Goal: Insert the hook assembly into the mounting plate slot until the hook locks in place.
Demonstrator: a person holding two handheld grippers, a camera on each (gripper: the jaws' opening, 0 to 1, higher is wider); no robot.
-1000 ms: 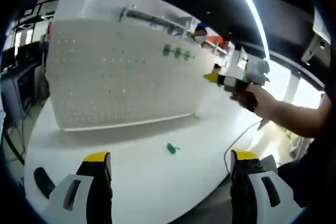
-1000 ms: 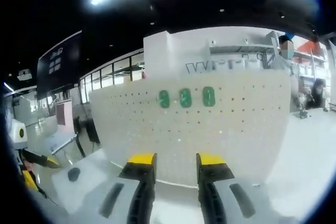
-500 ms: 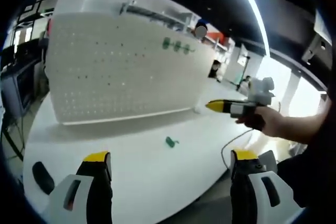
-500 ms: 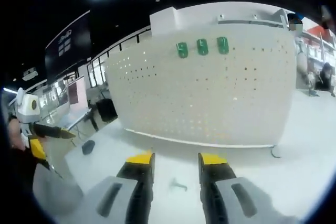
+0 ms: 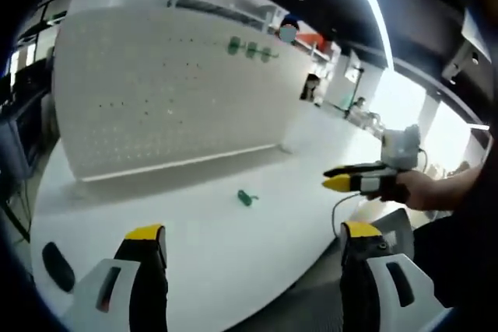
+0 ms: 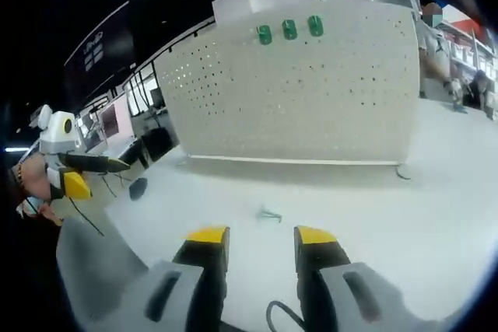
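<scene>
White pegboard stands upright at the far side of the white surface; taking it as the mounting plate. Three green hooks already sit in a row near its top edge.

One loose green hook lies flat on the surface in front of the pegboard's base, apart from it, nothing touching it. In the right gripper view it shows as a small thin piece ahead of the jaws (too small there to read which way it points).

Left gripper: jaws spread wide, nothing between them. Held back from the pegboard, near the front edge of the surface. A dark oval object lies on the surface beside it, well off from the pegboard.

Right gripper: jaws stand a narrow gap apart, released, holding nothing. It points toward the loose hook, which lies between it and the pegboard. From the left gripper view the right gripper hangs above the surface's edge, in the person's hand.

Step in hand, by my reading: the approach to pick up the loose hook; insertion not begun.

Next move calls for: lower the right gripper onto the hook, jaws either side of it, close firmly, then carry it to a free slot in the pegboard.
</scene>
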